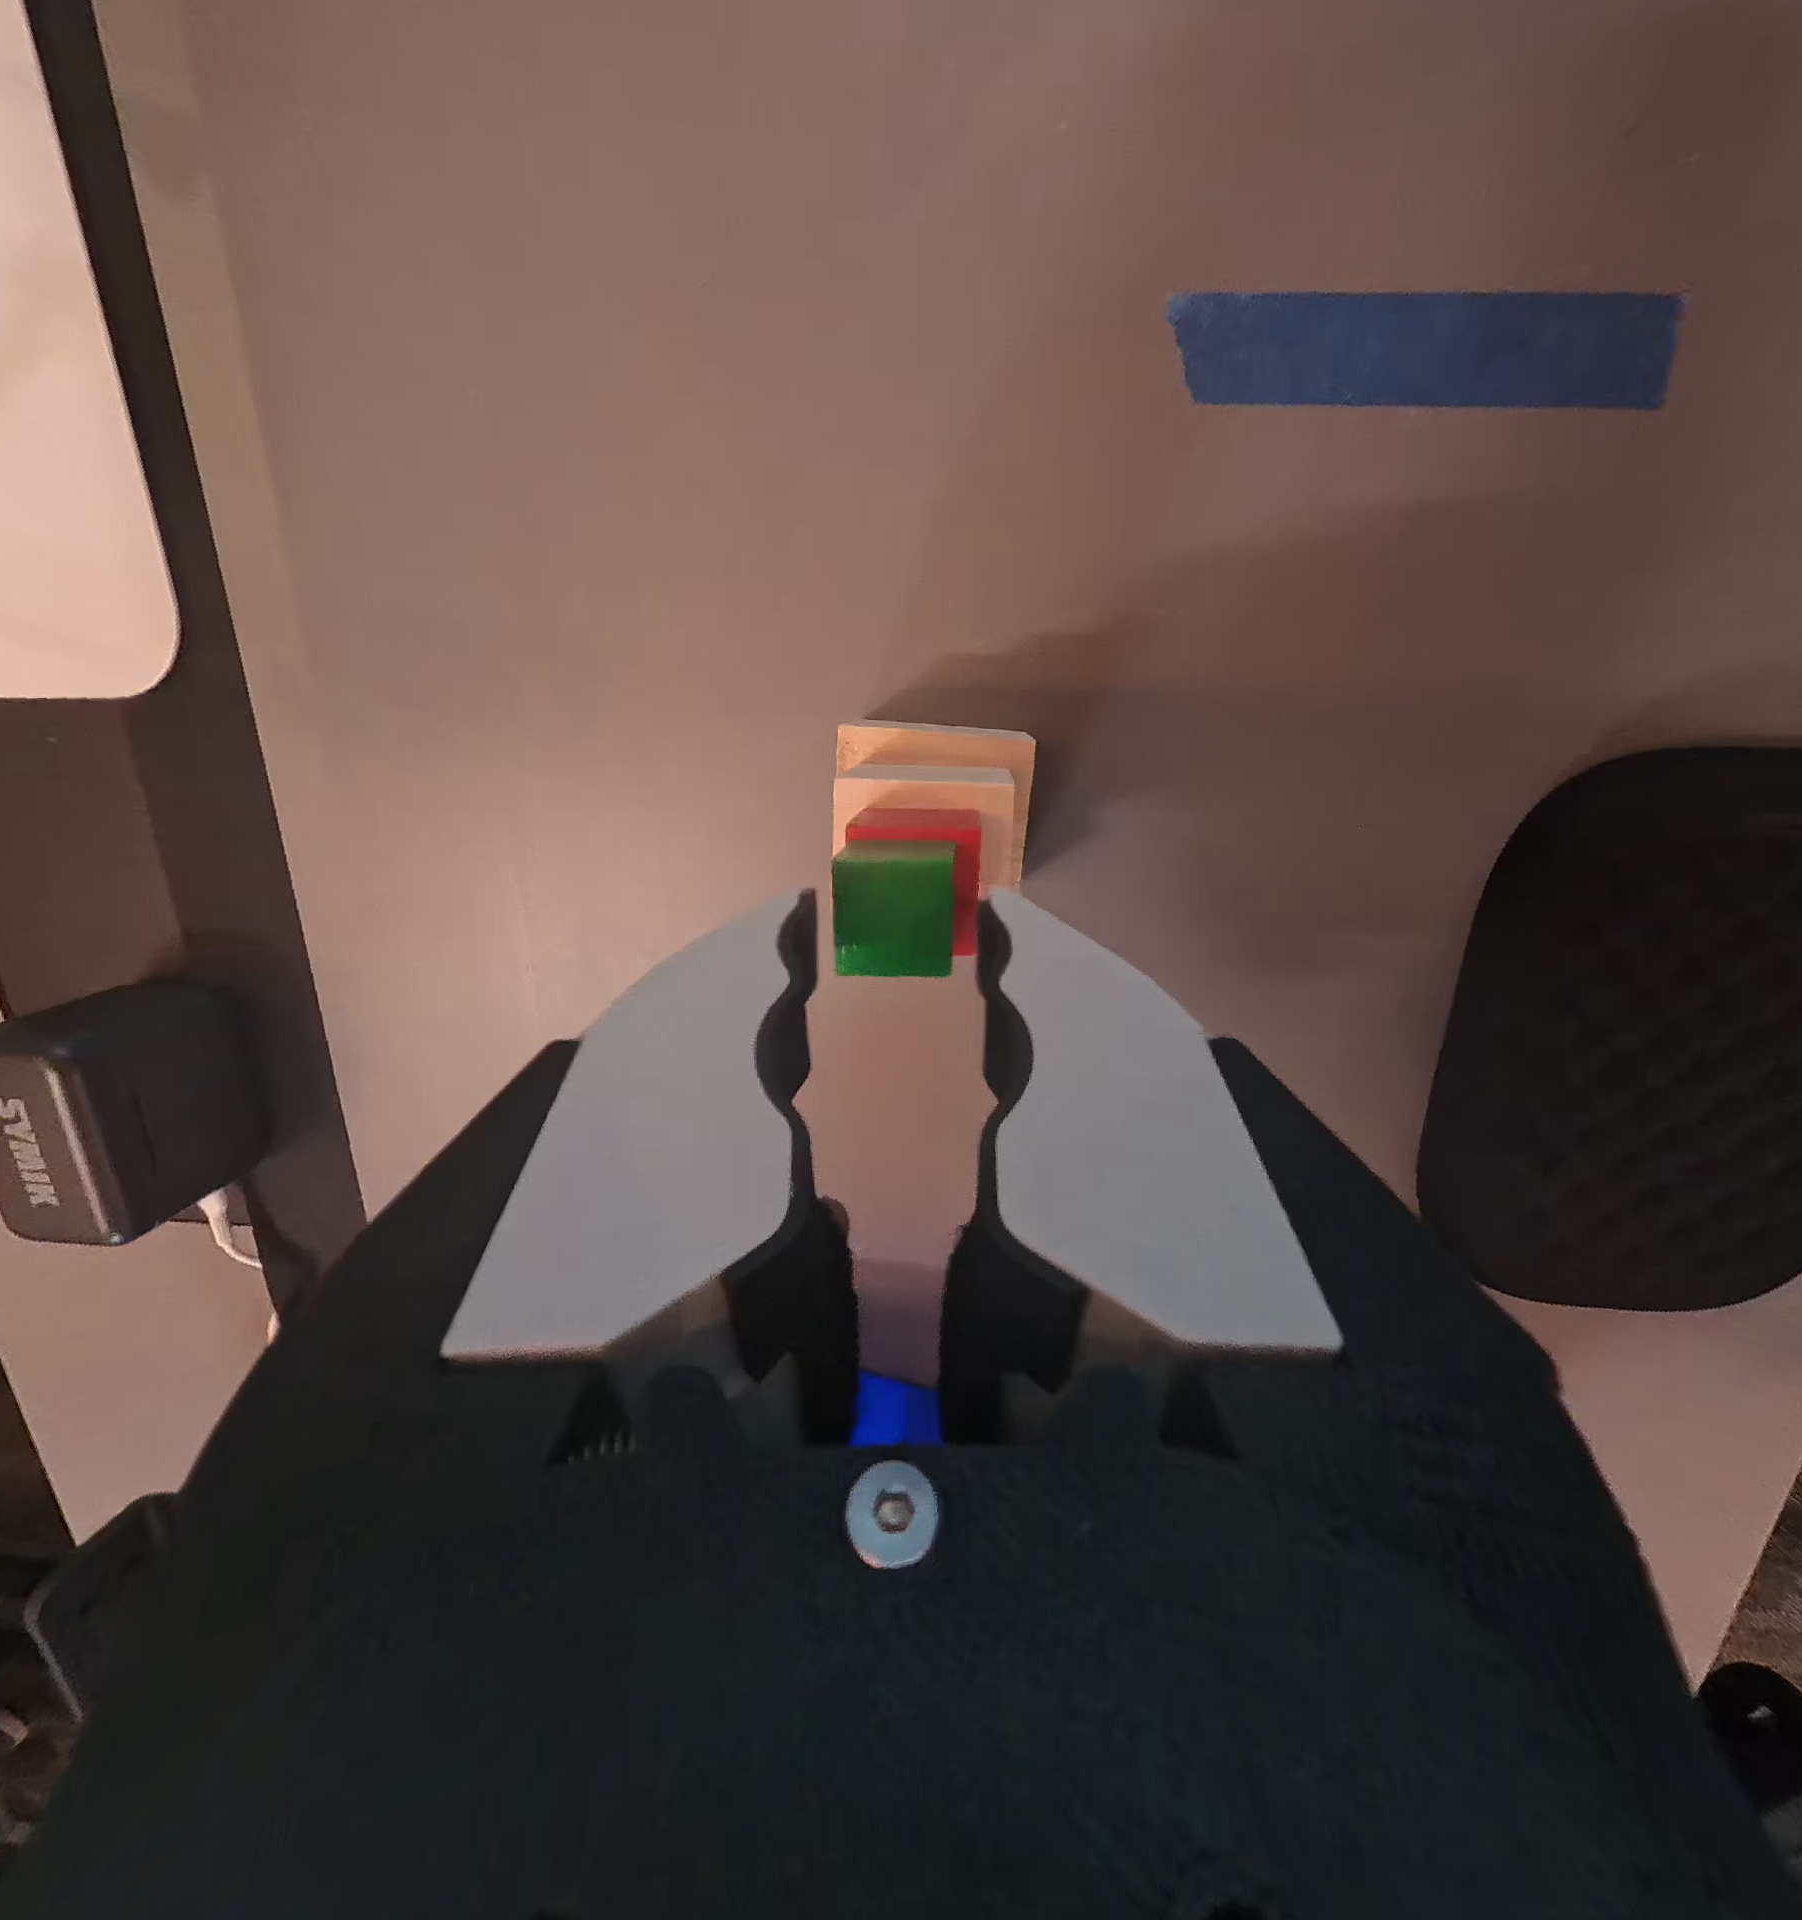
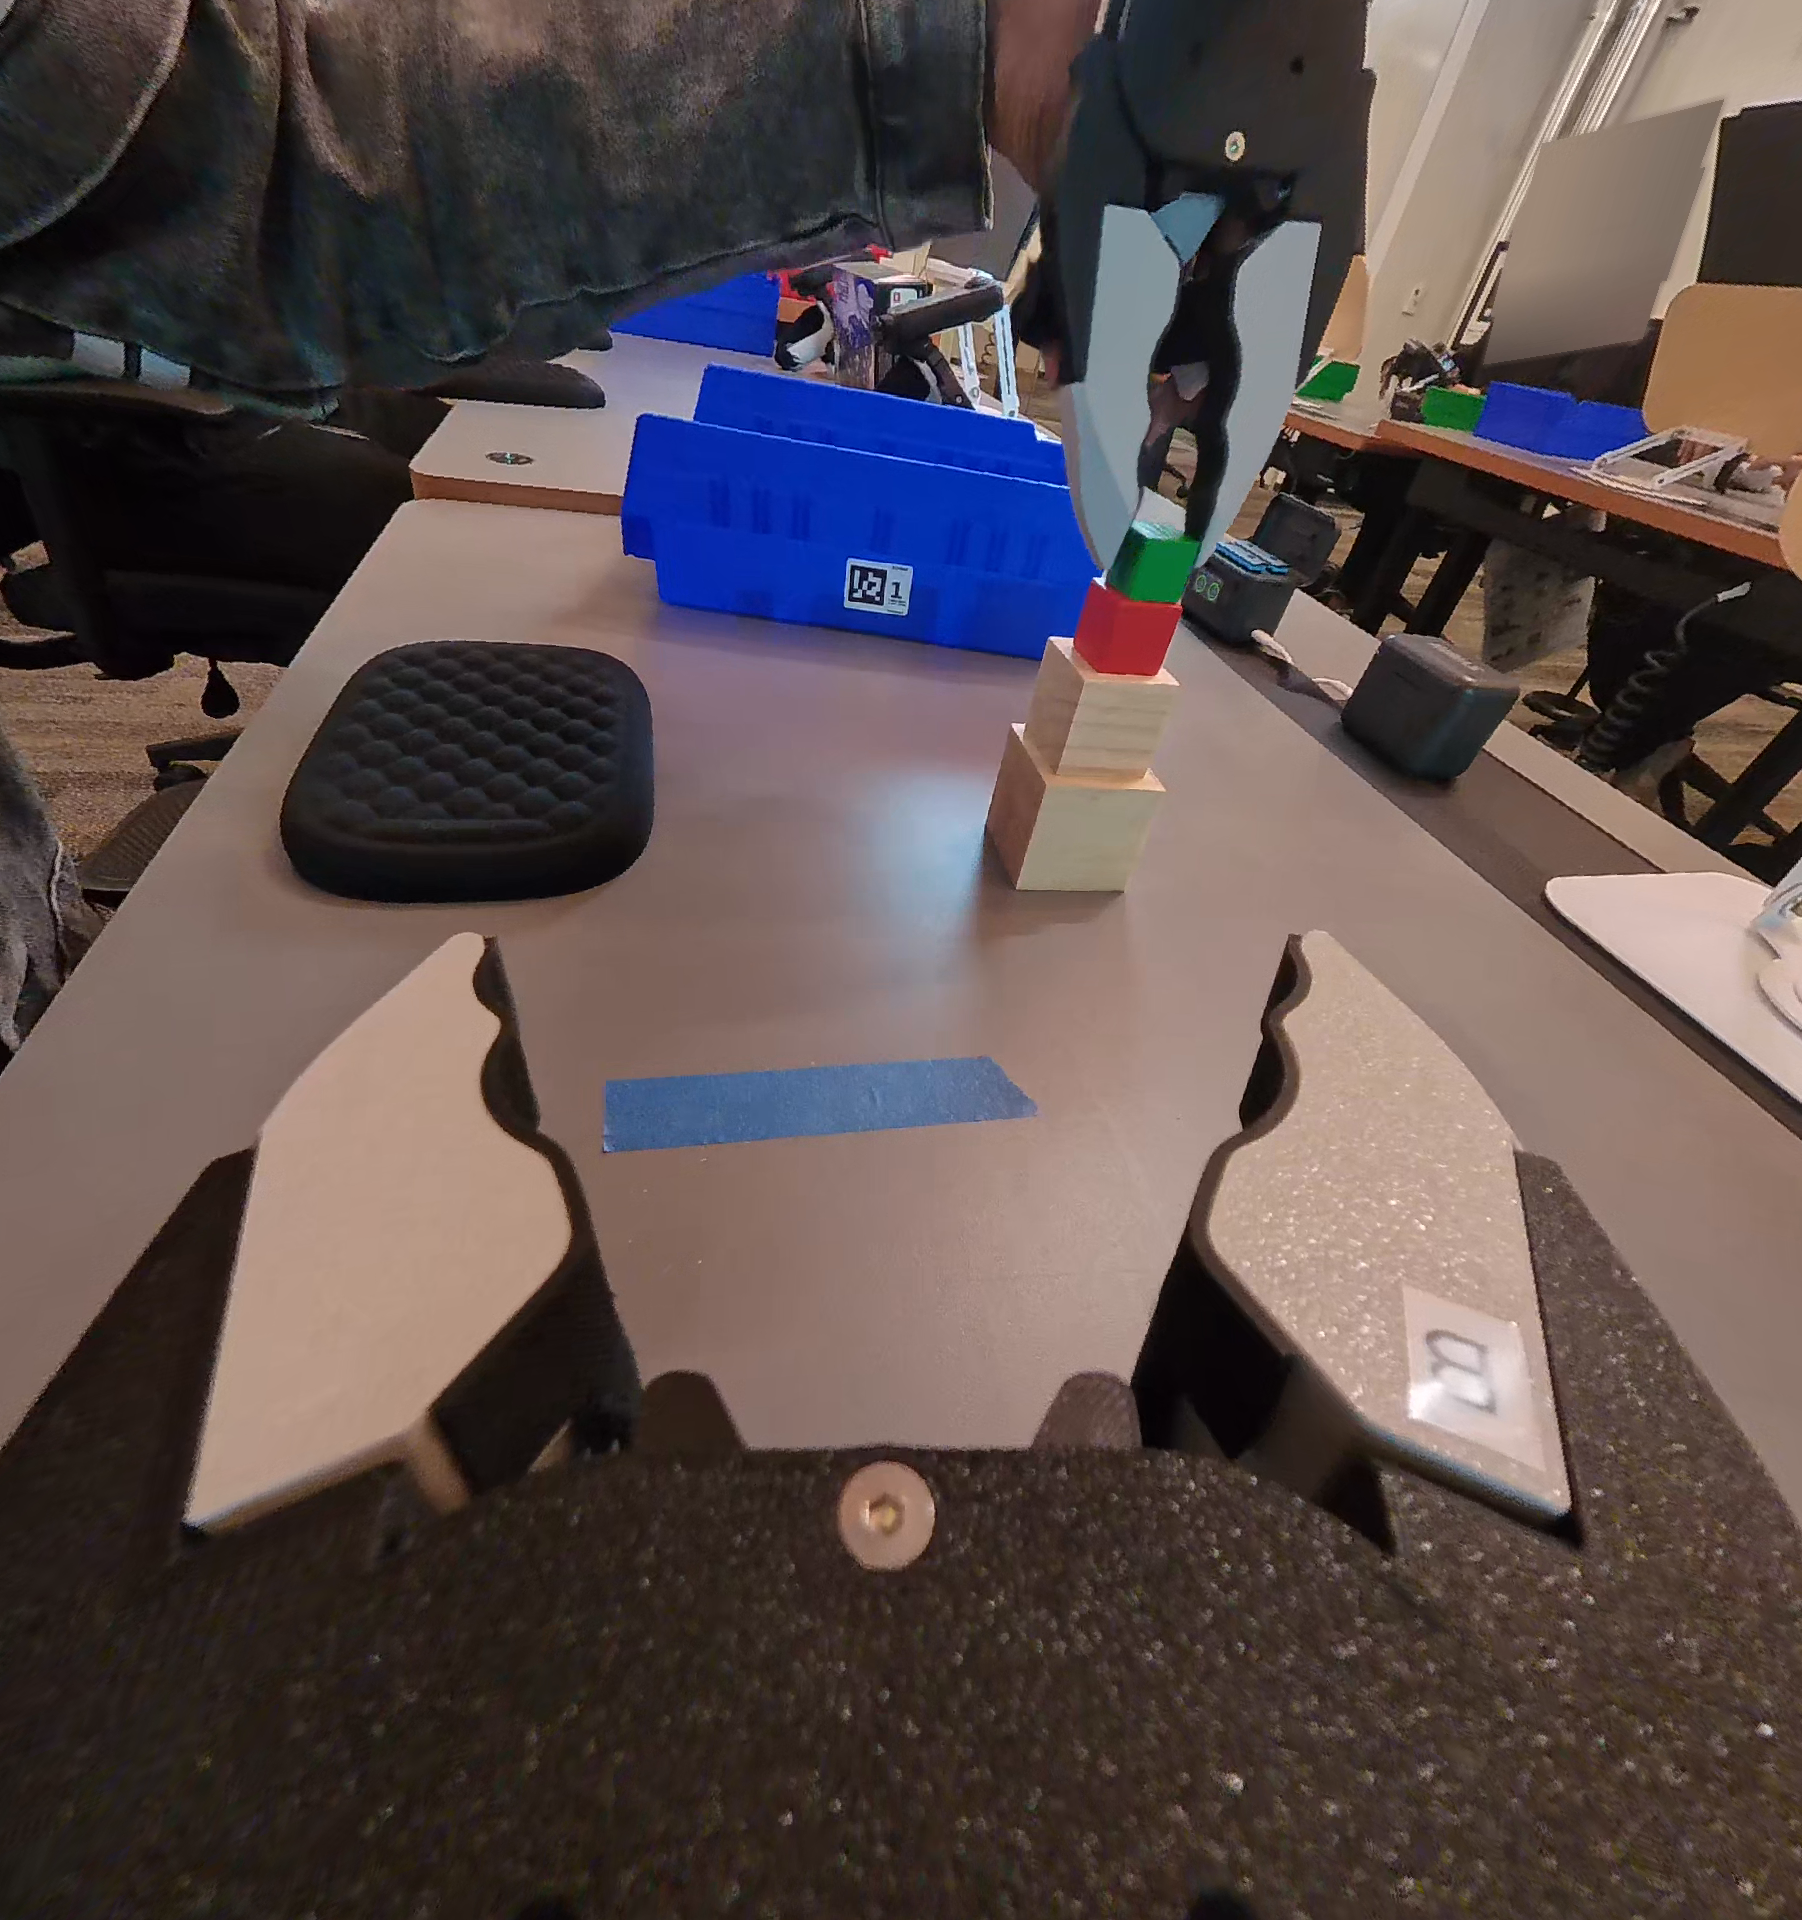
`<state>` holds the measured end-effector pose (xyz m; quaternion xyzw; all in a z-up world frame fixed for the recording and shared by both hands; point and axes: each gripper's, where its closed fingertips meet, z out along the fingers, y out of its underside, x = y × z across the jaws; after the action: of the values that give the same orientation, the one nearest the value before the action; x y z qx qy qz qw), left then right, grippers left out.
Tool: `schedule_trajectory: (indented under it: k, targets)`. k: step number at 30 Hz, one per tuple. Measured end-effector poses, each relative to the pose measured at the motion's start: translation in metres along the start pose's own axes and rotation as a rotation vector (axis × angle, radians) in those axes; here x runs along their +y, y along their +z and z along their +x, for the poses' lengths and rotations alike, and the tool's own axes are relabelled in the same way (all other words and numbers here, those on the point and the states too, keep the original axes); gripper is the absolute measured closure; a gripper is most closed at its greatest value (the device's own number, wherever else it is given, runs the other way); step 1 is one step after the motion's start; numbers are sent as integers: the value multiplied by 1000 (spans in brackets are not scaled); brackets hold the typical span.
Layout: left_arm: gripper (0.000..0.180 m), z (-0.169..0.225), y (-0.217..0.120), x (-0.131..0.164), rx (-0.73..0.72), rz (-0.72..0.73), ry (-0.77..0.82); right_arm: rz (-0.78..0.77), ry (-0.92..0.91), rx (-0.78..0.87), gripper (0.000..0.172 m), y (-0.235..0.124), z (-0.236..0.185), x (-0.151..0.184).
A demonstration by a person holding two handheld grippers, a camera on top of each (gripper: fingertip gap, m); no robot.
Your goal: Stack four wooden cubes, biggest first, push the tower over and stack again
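- On the grey table (image 2: 876,831), the four cubes stand as one tower: the largest pale wooden cube (image 2: 1073,826) at the bottom, a smaller pale wooden cube (image 2: 1110,717) on it, then a red cube (image 2: 1129,629), and a green cube (image 2: 1151,564) on top.
- Each cube sits a little off-centre on the one beneath, so the tower steps up unevenly.
- The left gripper (image 1: 895,914) points straight down over the tower, its grey fingers (image 1: 1073,987) on either side of the green cube.
- Seen from above, a narrow strip of table shows between each pad and the cube's sides, so the fingers are released and the cube rests on the red one.
- From the right wrist view the same gripper hangs from a hand in a dark sleeve (image 2: 461,156), fingertips level with the green cube's top.
- The right gripper (image 2: 886,977) is held low over the table's near end, well apart from the tower, its fingers spread wide with nothing between them.
- A strip of blue tape (image 2: 814,1101) lies on the table just ahead of the right gripper.
- A black quilted pad (image 2: 471,769) lies left of the tower in the right wrist view.
- A blue bin (image 2: 845,520) stands behind the tower, and a dark charger case (image 2: 1437,707) sits near the table's right edge.
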<state>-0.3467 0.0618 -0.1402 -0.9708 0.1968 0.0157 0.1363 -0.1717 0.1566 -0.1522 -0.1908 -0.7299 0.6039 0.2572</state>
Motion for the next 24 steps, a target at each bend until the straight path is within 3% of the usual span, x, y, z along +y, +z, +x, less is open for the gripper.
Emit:
schedule_trajectory:
  k: [7, 13, 18, 24]
  targets:
    - [140, -3, -20, 16, -61, 75, -54, -30, 20, 65, 30, 0, 12, 6]
    - [180, -10, -9, 56, -142, 132, -141, -8, 60, 155, 25, -4, 28, 3]
    - [180, -8, 15, 75, -124, 152, -200, 21, 92, 175, 24, -7, 33, 1]
    - [180, -1, 23, 74, -91, 165, -193, 9, 89, 171, 24, -7, 33, 3]
